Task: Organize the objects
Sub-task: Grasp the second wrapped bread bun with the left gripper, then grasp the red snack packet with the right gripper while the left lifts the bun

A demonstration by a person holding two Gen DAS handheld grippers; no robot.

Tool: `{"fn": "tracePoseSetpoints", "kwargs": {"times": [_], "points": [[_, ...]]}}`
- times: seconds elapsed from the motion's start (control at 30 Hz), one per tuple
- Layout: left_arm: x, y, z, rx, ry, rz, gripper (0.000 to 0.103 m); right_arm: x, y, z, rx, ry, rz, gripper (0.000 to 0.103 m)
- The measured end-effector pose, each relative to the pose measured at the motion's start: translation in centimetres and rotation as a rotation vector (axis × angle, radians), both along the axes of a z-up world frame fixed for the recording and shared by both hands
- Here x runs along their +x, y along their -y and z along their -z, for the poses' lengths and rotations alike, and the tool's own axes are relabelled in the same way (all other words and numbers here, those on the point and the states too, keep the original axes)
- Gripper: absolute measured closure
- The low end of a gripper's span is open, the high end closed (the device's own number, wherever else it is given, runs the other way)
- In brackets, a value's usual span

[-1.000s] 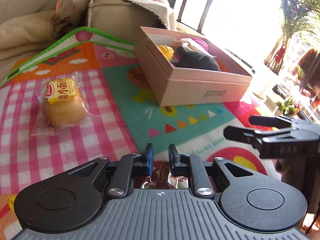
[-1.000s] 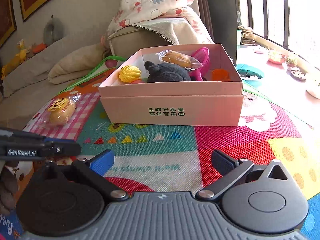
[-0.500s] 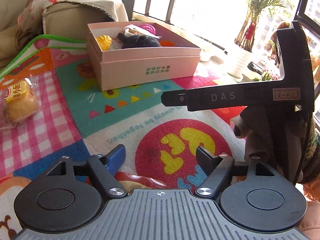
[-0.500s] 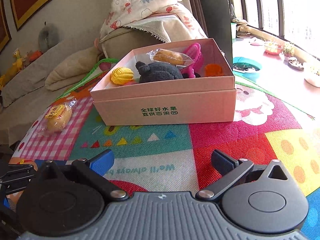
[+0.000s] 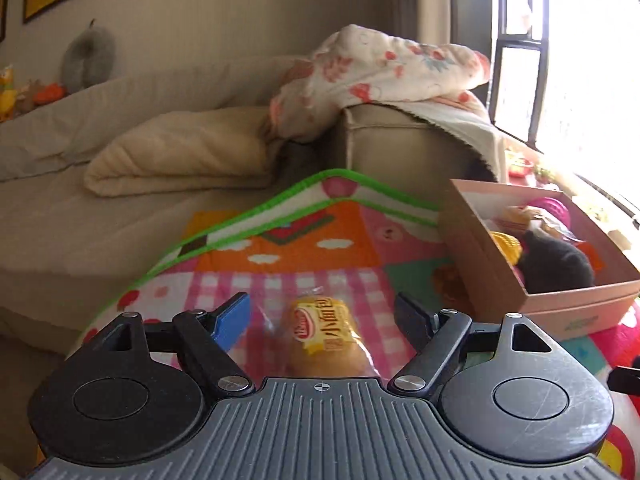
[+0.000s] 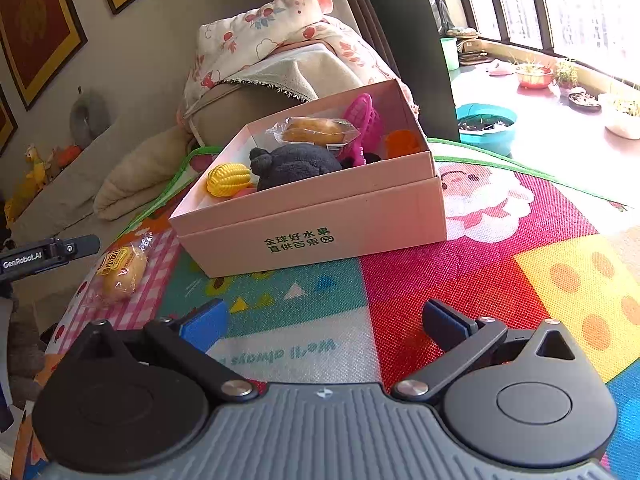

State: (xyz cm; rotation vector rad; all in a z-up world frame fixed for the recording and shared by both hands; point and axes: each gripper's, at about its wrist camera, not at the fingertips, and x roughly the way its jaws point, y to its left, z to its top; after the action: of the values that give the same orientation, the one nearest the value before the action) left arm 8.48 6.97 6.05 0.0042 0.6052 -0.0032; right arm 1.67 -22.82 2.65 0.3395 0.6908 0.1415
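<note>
A wrapped bread roll point(image 5: 326, 336) lay on the pink checked part of a colourful play mat point(image 6: 460, 280), left of a pink cardboard box point(image 6: 320, 232) holding toys and another wrapped bun. The left gripper point(image 5: 322, 316) stood spread around the roll without touching it, its jaws having just narrowed slightly. The right gripper point(image 6: 324, 324) hovered released and empty over the mat.
</note>
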Motion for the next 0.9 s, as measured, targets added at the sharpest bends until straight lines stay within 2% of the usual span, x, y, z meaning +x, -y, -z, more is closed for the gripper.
{"fn": "tracePoseSetpoints", "kwargs": {"times": [0.13, 0.2, 0.23, 0.27, 0.3, 0.47, 0.57, 0.7, 0.8, 0.9], "points": [[2.5, -1.0, 2.6, -0.060, -0.116, -0.011, 0.020, 0.1, -0.1, 0.1, -0.003, -0.007, 0.001, 0.000], [2.6, -1.0, 3.6, -0.083, -0.117, -0.012, 0.020, 0.2, -0.4, 0.1, -0.016, -0.011, -0.002, 0.000], [2.3, -1.0, 4.0, -0.102, -0.118, -0.011, 0.023, 0.2, -0.6, 0.1, -0.030, -0.013, -0.006, 0.000], [2.1, -1.1, 4.2, -0.121, -0.111, -0.006, 0.037, 0.2, -0.9, 0.0, -0.045, -0.015, -0.016, 0.000], [1.6, -1.1, 4.1, -0.138, -0.099, 0.003, 0.037, 0.3, -1.2, 0.0, -0.061, -0.017, -0.032, 0.000], [-0.5, -0.3, 3.7, -0.126, -0.113, 0.091, 0.041, -0.8, -4.5, -0.6, -0.159, -0.022, -0.205, 0.000], [-1.7, 0.2, 3.5, -0.117, -0.119, 0.122, 0.041, -2.5, -7.5, -1.3, -0.155, -0.020, -0.402, 0.000], [-3.0, 0.4, 3.1, -0.156, -0.129, 0.135, 0.041, -4.6, -12.1, -1.6, -0.189, -0.003, -0.624, 0.000], [-4.1, 0.2, 2.4, -0.196, -0.112, 0.135, 0.041, -5.5, -14.8, -0.9, -0.264, -0.032, -0.685, 0.000], [-5.4, -0.5, 1.7, -0.248, -0.092, 0.132, 0.041, -6.1, -15.7, -0.4, -0.388, -0.027, -0.675, 0.000]]}}
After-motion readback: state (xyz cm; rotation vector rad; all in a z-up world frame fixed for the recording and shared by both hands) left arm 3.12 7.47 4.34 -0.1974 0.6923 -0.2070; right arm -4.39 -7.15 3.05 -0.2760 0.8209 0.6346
